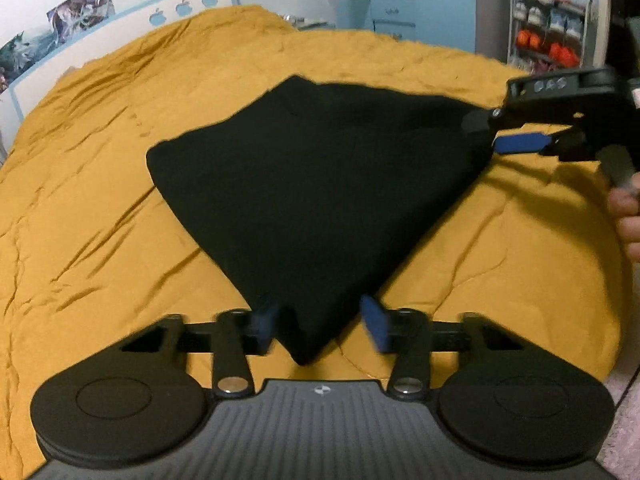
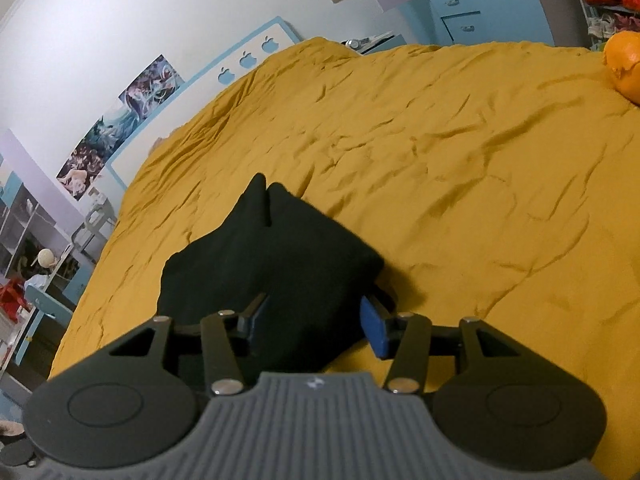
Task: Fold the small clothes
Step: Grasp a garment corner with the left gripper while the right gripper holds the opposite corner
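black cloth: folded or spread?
Folded: the black cloth lies as a compact, thick-edged layered shape on the yellow bedspread.

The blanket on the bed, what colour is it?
Mustard yellow. The blanket is plain, no pattern, only wrinkles. The right wrist view shows it best.

A home bedroom: a wide bed under a rumpled mustard-yellow quilt, pale-blue cupboards with drawers beyond the gripper, art posters upper left.

Tongs astride black garment on bedspread
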